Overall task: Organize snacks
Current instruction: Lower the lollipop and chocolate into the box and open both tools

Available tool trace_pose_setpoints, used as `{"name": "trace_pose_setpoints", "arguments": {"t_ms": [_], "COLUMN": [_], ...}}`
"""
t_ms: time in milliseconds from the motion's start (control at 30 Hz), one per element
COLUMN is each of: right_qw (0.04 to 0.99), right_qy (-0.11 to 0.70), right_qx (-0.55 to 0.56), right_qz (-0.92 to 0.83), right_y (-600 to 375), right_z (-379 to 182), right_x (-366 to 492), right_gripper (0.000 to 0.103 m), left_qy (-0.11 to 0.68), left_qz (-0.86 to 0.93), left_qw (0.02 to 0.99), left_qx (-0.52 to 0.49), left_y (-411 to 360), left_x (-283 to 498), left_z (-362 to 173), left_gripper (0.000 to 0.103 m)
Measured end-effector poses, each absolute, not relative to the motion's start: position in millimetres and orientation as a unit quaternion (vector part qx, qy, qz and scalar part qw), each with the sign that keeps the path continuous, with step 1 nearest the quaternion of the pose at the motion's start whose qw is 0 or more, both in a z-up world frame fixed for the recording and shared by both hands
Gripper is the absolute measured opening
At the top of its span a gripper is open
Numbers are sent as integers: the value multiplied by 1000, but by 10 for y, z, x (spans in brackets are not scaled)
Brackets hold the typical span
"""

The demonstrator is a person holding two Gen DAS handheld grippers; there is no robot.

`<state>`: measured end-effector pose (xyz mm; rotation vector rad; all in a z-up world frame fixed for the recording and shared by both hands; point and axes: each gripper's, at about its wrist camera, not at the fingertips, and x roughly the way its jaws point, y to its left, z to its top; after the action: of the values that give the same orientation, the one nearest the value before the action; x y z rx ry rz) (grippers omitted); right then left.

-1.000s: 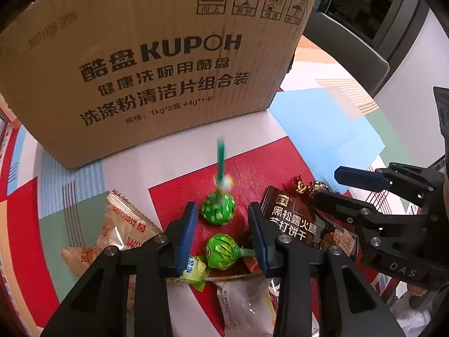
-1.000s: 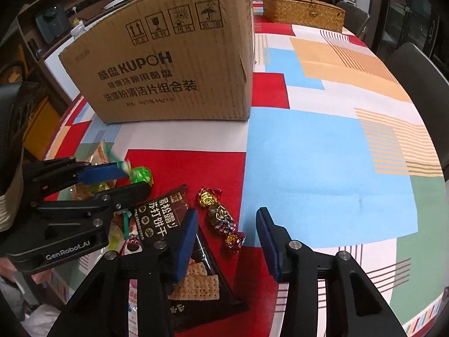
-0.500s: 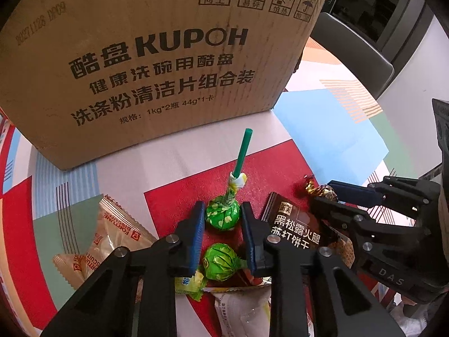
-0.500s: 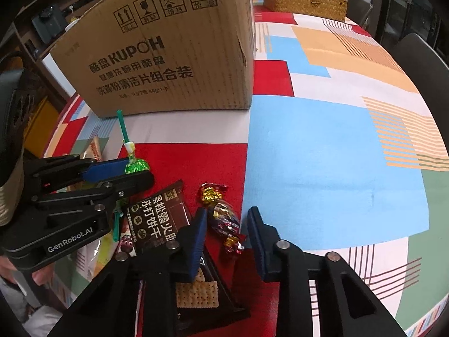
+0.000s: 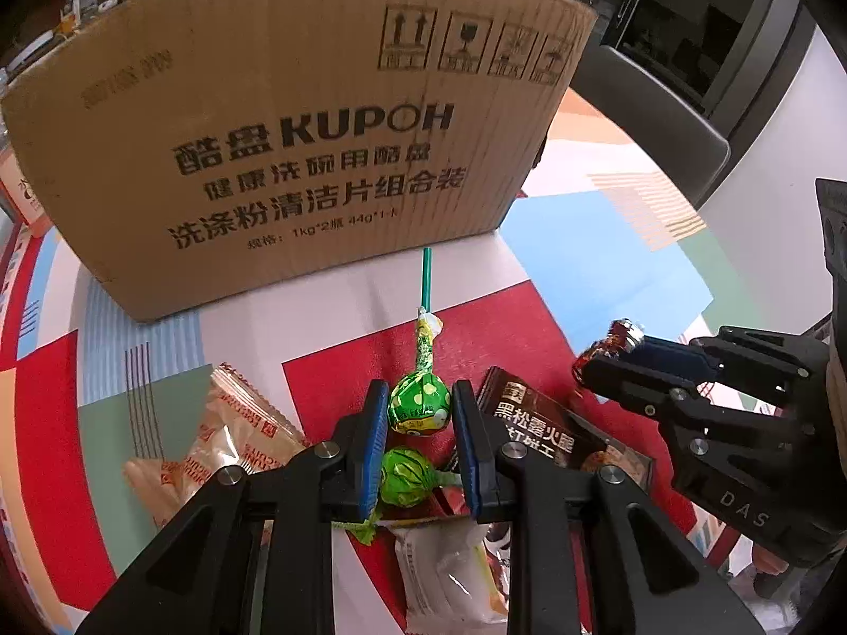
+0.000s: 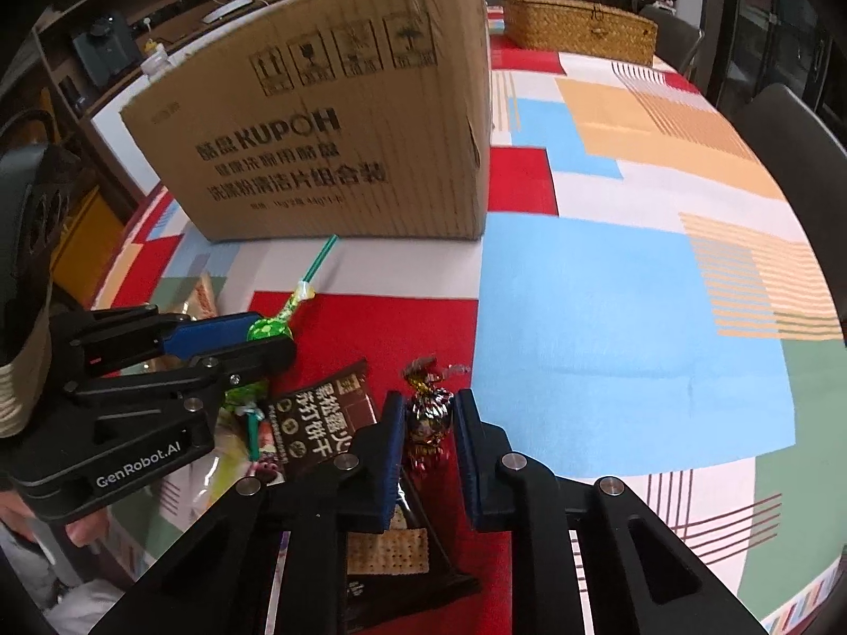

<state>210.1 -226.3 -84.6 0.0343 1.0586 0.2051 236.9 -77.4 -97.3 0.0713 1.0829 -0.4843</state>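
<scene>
Just before the cardboard box, the left hand-held gripper pinches a green lollipop; the right hand-held gripper is closing on a foil candy. Next, probably, both must be carried over the box's rim.

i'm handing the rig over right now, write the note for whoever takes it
Left gripper: shut on a green lollipop, stick pointing at the box.
Right gripper: jaws closing on a foil candy held between them.
On the table: second green lollipop, cracker pack, orange snack bag, white packet, all in front of the box.
Done: both picks about made. The box's inside is not visible.
Left: probably carry both sweets to the box, then clear the rest.
</scene>
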Motion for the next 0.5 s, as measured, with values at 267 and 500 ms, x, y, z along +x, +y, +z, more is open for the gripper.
{"name": "trace_pose_setpoints", "arguments": {"t_ms": [267, 500], "right_qw": [872, 883], "right_qy": [478, 456], "right_qx": [13, 15], "right_qz": [104, 114], "right_y": [-2215, -2203], "right_z": [-641, -441], "right_x": [2033, 1989], "right_gripper": [20, 20], "left_qy": [486, 458], "left_qz": [-227, -228], "left_qw": [844, 859], "left_qx": [28, 24], "left_y": [-686, -639], "left_x": [2255, 2175], "left_z": [-730, -508], "left_gripper": [25, 25]}}
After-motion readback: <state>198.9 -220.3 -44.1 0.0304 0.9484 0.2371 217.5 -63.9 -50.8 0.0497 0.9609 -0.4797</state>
